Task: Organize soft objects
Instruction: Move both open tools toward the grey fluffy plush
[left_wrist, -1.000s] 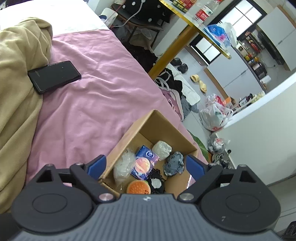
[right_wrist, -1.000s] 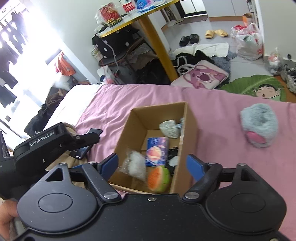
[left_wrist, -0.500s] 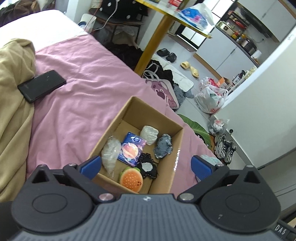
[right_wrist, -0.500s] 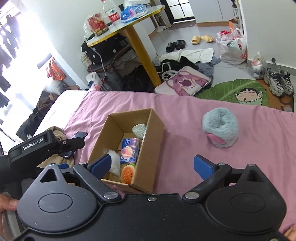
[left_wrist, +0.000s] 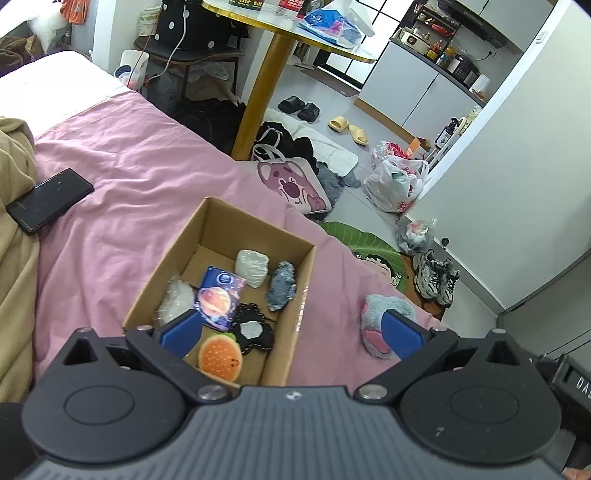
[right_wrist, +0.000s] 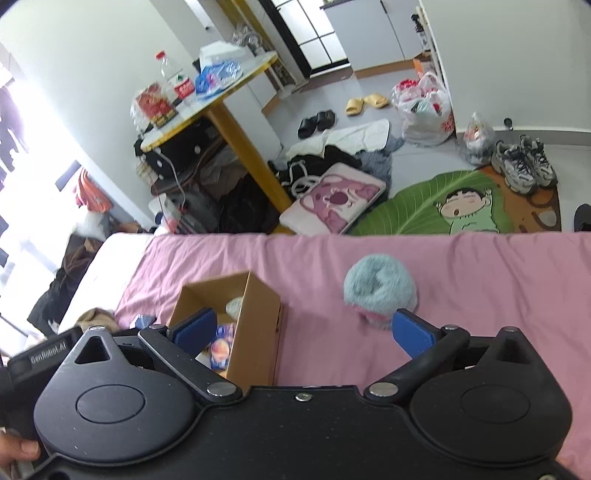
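A cardboard box (left_wrist: 295, 295) (right_wrist: 258, 332) sits on the pink bedsheet (left_wrist: 122, 192). Inside lie several soft items: an orange burger-shaped plush (left_wrist: 220, 357), a space-print tissue pack (left_wrist: 218, 297), a white bundle (left_wrist: 252, 263), a grey fuzzy piece (left_wrist: 282, 285) and a clear bag (left_wrist: 175, 297). A fluffy blue-grey plush with a pink patch (left_wrist: 380, 325) (right_wrist: 378, 290) lies on the sheet right of the box. My left gripper (left_wrist: 291, 334) hovers open above the box's near right corner. My right gripper (right_wrist: 303, 332) is open too, above the sheet between box and plush.
A black phone (left_wrist: 48, 199) lies on the sheet beside a tan blanket (left_wrist: 14, 258). Beyond the bed edge are a yellow-legged round table (right_wrist: 221, 96), a pink bear bag (right_wrist: 332, 199), a green leaf mat (right_wrist: 443, 203), shoes and plastic bags on the floor.
Both grippers have pulled back and swung right from over the box. The fluffy plush has come into the left wrist view and now sits near the right gripper's right finger.
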